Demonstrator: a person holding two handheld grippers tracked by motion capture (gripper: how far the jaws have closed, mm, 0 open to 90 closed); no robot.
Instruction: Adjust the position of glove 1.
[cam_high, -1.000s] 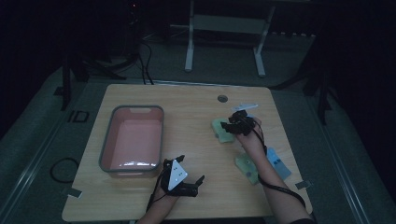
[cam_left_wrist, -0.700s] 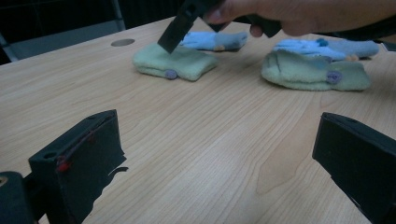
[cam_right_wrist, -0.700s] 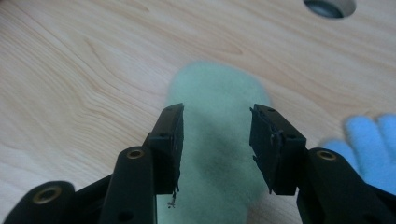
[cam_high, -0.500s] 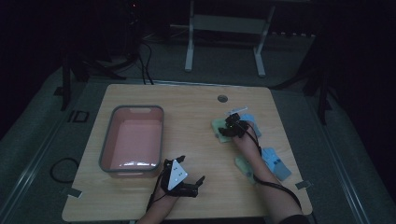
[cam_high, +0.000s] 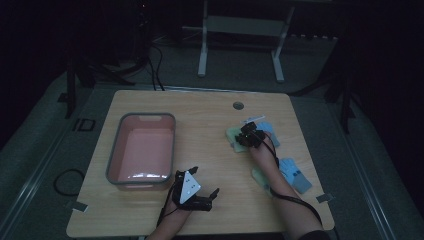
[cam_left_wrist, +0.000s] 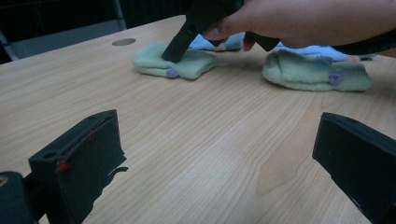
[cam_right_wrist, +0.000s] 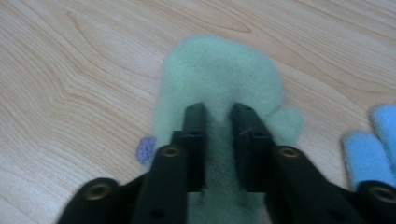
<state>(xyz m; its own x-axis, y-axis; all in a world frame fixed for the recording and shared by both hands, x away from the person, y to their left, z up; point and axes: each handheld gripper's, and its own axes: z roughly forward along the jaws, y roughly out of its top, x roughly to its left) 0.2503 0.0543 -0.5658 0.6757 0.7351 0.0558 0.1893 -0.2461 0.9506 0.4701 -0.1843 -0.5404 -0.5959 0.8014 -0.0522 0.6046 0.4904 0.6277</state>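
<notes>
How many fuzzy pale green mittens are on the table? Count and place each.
2. One fuzzy pale green mitten sits between the right gripper's jaws, which have just been closing; the second green mitten lies nearer the person, beside the forearm.

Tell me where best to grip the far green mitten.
Judging by its pose, the middle: the green mitten lies flat and soft, so pinch a fold from straight above, as the right gripper has just closed on it, clear of the blue glove.
</notes>
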